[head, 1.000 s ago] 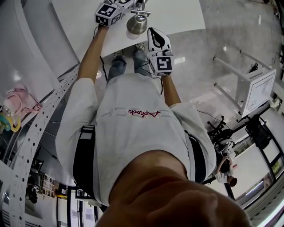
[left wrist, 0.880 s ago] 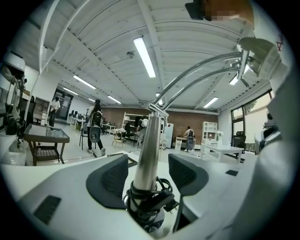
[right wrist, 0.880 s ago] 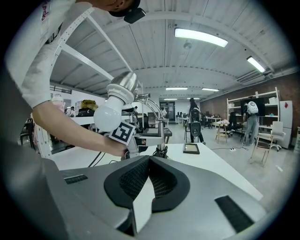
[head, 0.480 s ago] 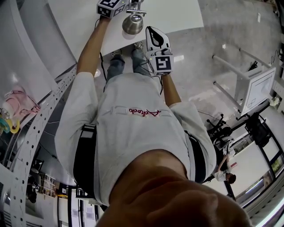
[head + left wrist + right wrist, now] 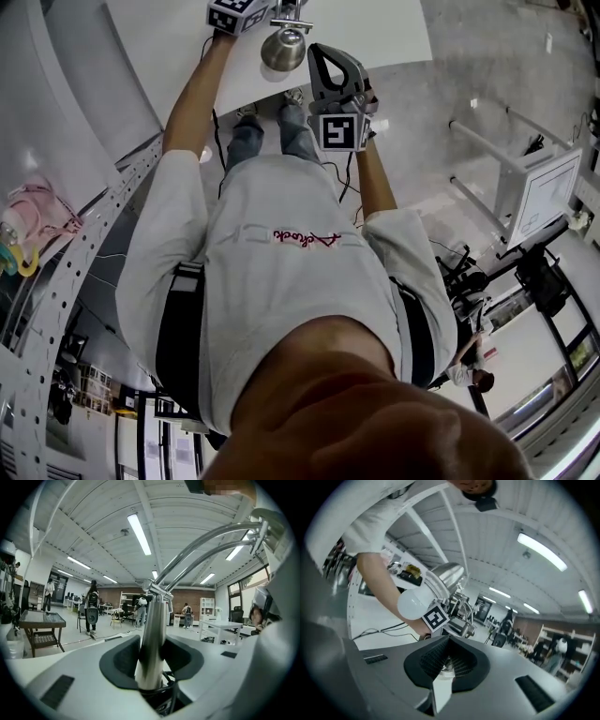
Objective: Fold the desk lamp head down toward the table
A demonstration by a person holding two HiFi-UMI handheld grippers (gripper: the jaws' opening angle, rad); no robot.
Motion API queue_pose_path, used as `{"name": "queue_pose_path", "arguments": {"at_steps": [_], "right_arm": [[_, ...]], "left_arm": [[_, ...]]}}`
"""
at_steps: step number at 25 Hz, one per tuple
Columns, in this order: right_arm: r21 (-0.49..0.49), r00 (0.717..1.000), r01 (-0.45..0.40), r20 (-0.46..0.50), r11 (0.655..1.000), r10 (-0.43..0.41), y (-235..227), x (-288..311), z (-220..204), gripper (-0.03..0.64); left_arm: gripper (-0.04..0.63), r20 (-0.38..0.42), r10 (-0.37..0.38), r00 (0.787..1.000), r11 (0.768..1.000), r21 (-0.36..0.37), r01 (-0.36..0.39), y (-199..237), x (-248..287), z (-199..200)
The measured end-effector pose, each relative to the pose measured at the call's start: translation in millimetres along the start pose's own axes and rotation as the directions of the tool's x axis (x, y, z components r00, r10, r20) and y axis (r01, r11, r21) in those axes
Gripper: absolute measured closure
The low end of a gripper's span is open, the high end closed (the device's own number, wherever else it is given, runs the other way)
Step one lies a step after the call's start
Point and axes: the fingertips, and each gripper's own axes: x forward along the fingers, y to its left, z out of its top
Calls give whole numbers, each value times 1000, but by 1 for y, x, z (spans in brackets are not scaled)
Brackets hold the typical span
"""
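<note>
Left hand-held gripper (image 5: 151,665): jaws have just been closing. The pads now sit against both sides of the lamp post (image 5: 153,616), which stands upright between them. The post's foot is hidden behind the gripper body, and no view shows the base. Twin chrome arms (image 5: 206,545) run up-right from the post's top joint and are lost at the blurred frame edge.

Right hand-held gripper (image 5: 449,660): jaws pressed together, nothing in them. It sits just beside the lamp head (image 5: 284,49), and no contact is visible.

The lamp is on the white tabletop (image 5: 375,33), near the person's edge. The head view's top edge cuts off the left gripper and most of the lamp, so only the chrome dome reads clearly. The bulb (image 5: 414,604) is partly covered by the marker cube (image 5: 436,617).
</note>
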Motion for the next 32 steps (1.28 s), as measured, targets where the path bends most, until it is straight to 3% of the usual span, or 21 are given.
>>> {"name": "queue_pose_path", "arguments": {"at_steps": [3,6,9,12,16,25,32], "right_arm": [[-277,999,-17,27,961,25,0,4,16,595],[-504,998,-4,53,863,36,-3,8,29,595],[-628,997,10,69,778,43,-6,10,36,595],[-644,995,4,78,765,61,-3,9,39,590],[-607,993,-21,82,794,89,-1,9,44,408],[-654,989,4,113,756,92,-13,22,61,407],[-719,982,-24,112,695,150,-2,42,75,407]], "left_arm": [[425,-2,2,1000,1000,-3,-2,0,0,0],[425,-7,-1,1000,1000,0,1,0,0,0],[425,-12,-4,1000,1000,4,4,-1,2,-1],[425,-20,0,1000,1000,11,1,0,0,-1],[425,-20,-6,1000,1000,10,6,0,2,-1],[425,-25,-4,1000,1000,6,4,0,4,-2],[425,-24,-3,1000,1000,2,3,-1,1,-3]]}}
